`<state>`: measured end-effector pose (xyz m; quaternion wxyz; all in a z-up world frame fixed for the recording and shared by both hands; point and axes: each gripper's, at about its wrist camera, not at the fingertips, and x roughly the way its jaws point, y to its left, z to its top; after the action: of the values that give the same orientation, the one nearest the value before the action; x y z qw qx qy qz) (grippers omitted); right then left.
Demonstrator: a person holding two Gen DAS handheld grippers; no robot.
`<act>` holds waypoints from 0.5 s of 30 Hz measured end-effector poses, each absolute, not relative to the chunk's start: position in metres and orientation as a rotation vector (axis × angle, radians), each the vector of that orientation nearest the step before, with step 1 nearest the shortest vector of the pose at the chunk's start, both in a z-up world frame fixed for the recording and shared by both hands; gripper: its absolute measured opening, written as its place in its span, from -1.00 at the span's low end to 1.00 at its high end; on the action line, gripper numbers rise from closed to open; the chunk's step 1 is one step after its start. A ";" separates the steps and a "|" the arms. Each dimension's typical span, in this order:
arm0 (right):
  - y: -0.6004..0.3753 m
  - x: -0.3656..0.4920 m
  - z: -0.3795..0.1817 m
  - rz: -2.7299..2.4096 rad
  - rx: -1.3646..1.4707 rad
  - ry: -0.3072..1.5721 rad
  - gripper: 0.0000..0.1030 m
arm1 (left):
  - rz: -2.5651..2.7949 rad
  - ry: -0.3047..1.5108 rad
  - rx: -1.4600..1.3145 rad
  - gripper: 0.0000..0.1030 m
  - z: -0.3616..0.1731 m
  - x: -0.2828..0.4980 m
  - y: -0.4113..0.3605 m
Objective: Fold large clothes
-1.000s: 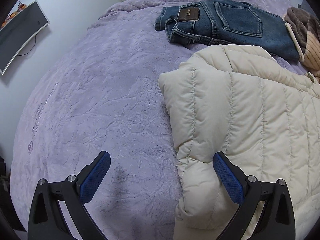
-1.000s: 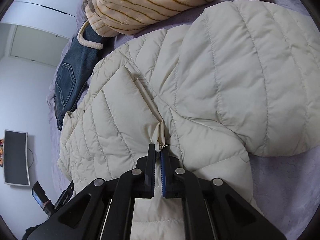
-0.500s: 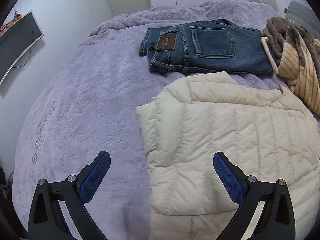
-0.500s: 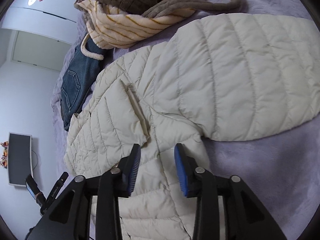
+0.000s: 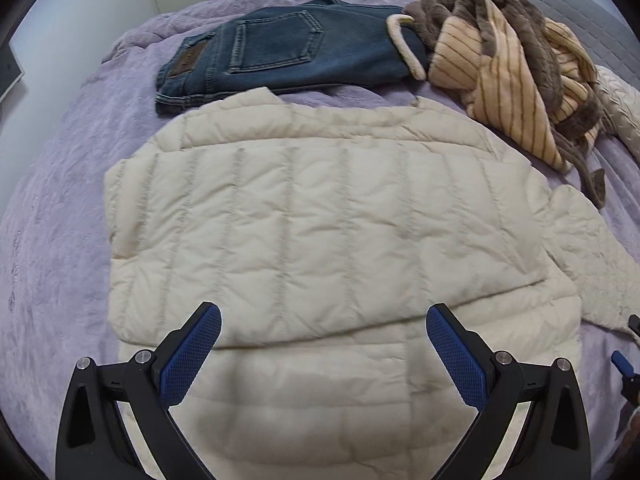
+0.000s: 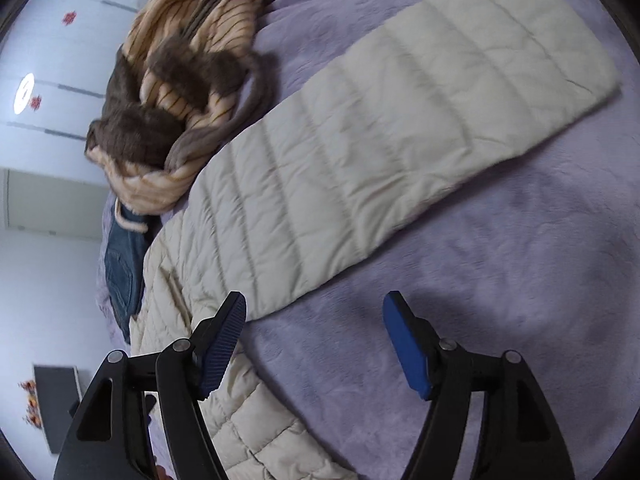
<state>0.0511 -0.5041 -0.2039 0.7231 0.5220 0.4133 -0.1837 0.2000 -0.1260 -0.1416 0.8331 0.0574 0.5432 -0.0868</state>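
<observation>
Both of my tools are free of cloth at this moment: my left gripper [image 5: 323,352] hangs with its blue pads spread wide over the cream quilted puffer jacket [image 5: 320,232], nothing between them, and my right gripper [image 6: 316,344] has its jaws opening, with only the lilac plush bedspread [image 6: 500,264] showing in the gap, though its left pad sits just over the jacket's edge. I take it I hold them up and apart like this because one fold is laid and I need a clear look at the whole garment before choosing the next edge. The jacket lies flat on the bedspread, the near side of its body doubled over so a soft folded edge runs across just ahead of my left pads, stitched channels running away from me. Its long sleeve [image 6: 420,128] stretches out straight from the body, unfolded, which is likely what I should bring in next. Beyond the jacket, at its far edge, lie the folded dark blue denim jeans [image 5: 288,52], and beside those, off the jacket's far corner, sits a crumpled brown-and-tan striped fleece garment [image 5: 508,60], touching the jeans but clear of my work.
</observation>
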 end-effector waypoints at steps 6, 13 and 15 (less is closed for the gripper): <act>-0.546 0.026 -0.224 -0.453 1.287 0.814 0.44 | -0.282 1.206 0.132 1.00 -0.145 0.176 -0.177; -0.591 0.024 -0.246 -0.419 1.518 0.642 0.44 | -0.325 1.238 0.141 1.00 -0.144 0.160 -0.199; -0.595 0.028 -0.251 -0.398 1.580 0.607 0.44 | -0.324 1.243 0.135 1.00 -0.143 0.158 -0.201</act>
<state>0.0284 -0.5953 -0.2514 0.6453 0.6941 0.2669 -0.1750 0.1583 -0.2006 -0.1433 0.7987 0.0628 0.5790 -0.1511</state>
